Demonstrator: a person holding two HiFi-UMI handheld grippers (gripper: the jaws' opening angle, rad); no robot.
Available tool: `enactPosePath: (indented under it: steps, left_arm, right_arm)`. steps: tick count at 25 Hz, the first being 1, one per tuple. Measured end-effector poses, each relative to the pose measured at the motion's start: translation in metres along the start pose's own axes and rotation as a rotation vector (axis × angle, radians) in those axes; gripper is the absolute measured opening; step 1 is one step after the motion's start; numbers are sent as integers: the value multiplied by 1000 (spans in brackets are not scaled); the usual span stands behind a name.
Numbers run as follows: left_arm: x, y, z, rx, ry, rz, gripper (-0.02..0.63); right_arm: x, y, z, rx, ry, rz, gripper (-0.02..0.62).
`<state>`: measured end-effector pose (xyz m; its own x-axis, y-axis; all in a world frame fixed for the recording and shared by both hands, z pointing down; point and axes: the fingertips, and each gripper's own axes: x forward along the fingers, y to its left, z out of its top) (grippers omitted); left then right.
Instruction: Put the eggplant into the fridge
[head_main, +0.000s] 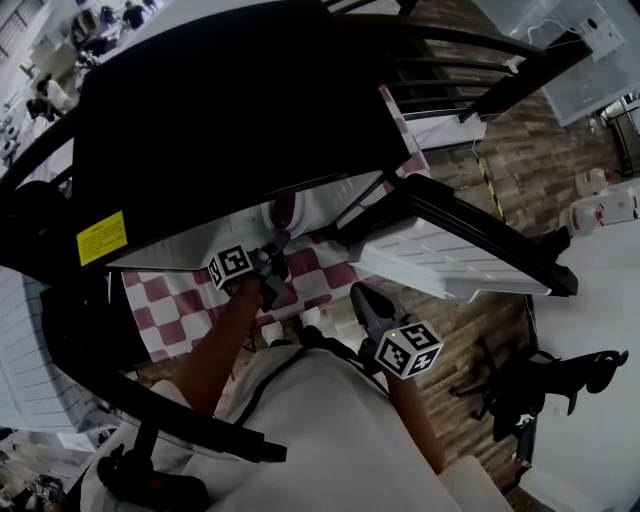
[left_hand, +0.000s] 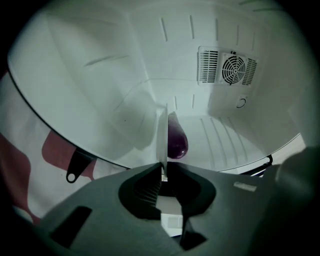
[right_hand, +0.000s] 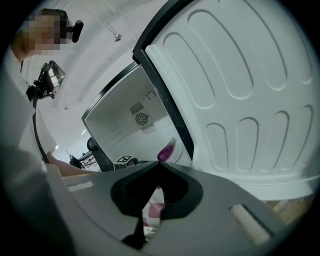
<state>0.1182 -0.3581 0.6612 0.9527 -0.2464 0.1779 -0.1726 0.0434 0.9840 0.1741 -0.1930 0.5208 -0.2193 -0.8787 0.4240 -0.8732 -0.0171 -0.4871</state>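
Note:
The purple eggplant (left_hand: 176, 136) lies on the white floor of the open fridge (left_hand: 100, 90), below the round fan grille (left_hand: 233, 66). My left gripper (left_hand: 164, 171) is at the fridge's mouth with its jaws together, and the eggplant lies clear ahead of them. A thin white strip (left_hand: 161, 135) rises from the tips; I cannot tell what it is. From above, the eggplant (head_main: 283, 210) shows just inside the black fridge (head_main: 230, 110), with the left gripper (head_main: 270, 283) in front of it. My right gripper (right_hand: 159, 164) is shut and empty, back by the open door (right_hand: 240, 100); the eggplant (right_hand: 167, 149) shows past it.
The fridge door (head_main: 450, 255) swings out to the right, its white liner facing up. A red-and-white checked cloth (head_main: 180, 300) lies under the fridge's front. A black office chair (head_main: 540, 385) stands on the wood floor at lower right. A black hook-shaped tab (left_hand: 77, 167) lies on the cloth.

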Motion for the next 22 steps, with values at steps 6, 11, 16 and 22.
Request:
enactPosePath:
  steps: [6,11,16,22]
  left_arm:
    - [9,11,9,-11,-4,6,40]
    - [10,19,11,-19,1,25,41]
    - [12,21,15,-37,-3,20,41]
    - [15,24,15,-68,18,35,41]
  right_arm:
    - [3,-6,1,10,4,-18,8]
    - [5,-8,2,9,6,-26,8]
    - [6,-10,2,9,9,-39,8]
    - [9,-11,3,13,8,-47,8]
